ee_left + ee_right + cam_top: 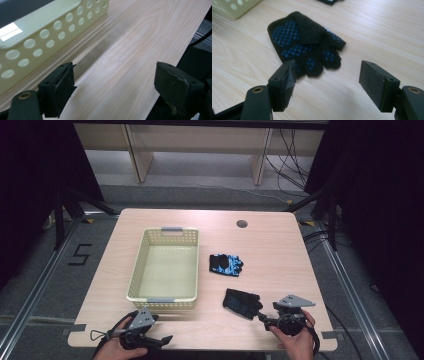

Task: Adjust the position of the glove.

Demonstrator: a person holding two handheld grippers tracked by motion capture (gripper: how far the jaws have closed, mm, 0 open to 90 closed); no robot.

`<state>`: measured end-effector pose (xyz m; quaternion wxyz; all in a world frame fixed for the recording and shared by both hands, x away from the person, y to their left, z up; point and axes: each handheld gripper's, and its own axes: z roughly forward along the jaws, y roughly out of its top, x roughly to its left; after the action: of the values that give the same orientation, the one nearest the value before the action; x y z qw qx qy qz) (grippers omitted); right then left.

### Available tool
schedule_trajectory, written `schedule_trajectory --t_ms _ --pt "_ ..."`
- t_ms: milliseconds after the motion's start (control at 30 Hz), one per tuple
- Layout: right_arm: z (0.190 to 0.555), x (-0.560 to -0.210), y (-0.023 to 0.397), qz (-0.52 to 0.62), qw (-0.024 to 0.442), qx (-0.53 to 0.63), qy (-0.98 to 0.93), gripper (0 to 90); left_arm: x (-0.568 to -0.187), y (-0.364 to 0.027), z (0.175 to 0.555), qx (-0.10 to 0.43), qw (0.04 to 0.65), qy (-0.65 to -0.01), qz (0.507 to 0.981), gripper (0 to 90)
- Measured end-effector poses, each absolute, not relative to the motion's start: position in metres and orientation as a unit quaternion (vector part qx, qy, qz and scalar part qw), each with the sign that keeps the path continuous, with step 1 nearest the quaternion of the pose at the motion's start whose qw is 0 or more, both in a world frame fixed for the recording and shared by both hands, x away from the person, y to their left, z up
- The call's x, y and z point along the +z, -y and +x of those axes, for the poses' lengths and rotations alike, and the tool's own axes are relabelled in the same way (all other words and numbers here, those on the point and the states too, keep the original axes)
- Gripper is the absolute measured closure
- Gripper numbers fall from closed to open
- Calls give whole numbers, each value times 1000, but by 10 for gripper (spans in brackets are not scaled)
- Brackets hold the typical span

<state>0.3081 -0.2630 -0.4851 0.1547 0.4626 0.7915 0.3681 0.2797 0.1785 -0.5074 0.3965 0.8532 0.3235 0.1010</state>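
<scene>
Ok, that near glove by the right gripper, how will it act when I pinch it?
Likely floppy: the near glove lies flat with a flap folded over. Probably light, so it may drag if nudged. Its blue dots look grippy, so slipping from the right gripper's open jaws seems unlikely once closed.

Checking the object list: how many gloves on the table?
2. Near glove lies just ahead of the right gripper; far glove lies right of the basket. Basket looks empty.

Far glove [329, 1] cut off by the top edge in the right gripper view, basket [45, 32] cropped at the left gripper view's left and top, person's forearms cut off below the high view, near glove [242, 302] pattern too small there
</scene>
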Motion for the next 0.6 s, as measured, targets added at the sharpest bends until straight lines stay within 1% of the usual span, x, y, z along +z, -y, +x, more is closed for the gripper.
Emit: schedule_trajectory --t_ms 33,100,133,167,200,300,333,367,400,433,500,567,600 --pt "307 -483 261 477 149 366 -785 312 -508 -178 279 96 398 -333 849 163" --pt "313 -483 263 460 159 383 -785 324 -506 -181 281 105 391 -322 856 163" --pt "316 -481 263 458 159 388 -784 346 -506 -181 281 106 395 -322 854 163" --pt "316 -481 263 458 159 388 -784 346 -506 -181 281 104 394 -321 855 163" --pt "320 -478 261 440 161 384 -795 397 -506 -181 281 103 395 -322 854 163" --pt "323 -475 259 434 167 384 -798 410 -506 -181 281 103 395 -321 855 163" --pt "323 -473 256 439 159 384 -797 428 -506 -181 281 105 394 -324 854 163" --pt "327 -472 256 420 169 386 -803 451 -507 -181 281 105 394 -323 854 163" --pt "332 -471 251 413 165 389 -807 480 -507 -181 281 104 393 -324 854 163" --pt "332 -471 251 413 165 389 -807 480 -507 -181 281 105 394 -324 854 163" --pt "341 -470 244 396 160 380 -820 525 -507 -181 281 104 392 -333 851 163" --pt "347 -470 243 384 159 377 -828 534 -506 -181 281 104 395 -330 851 162" --pt "356 -470 239 374 158 372 -834 545 -507 -181 282 107 394 -334 849 161"
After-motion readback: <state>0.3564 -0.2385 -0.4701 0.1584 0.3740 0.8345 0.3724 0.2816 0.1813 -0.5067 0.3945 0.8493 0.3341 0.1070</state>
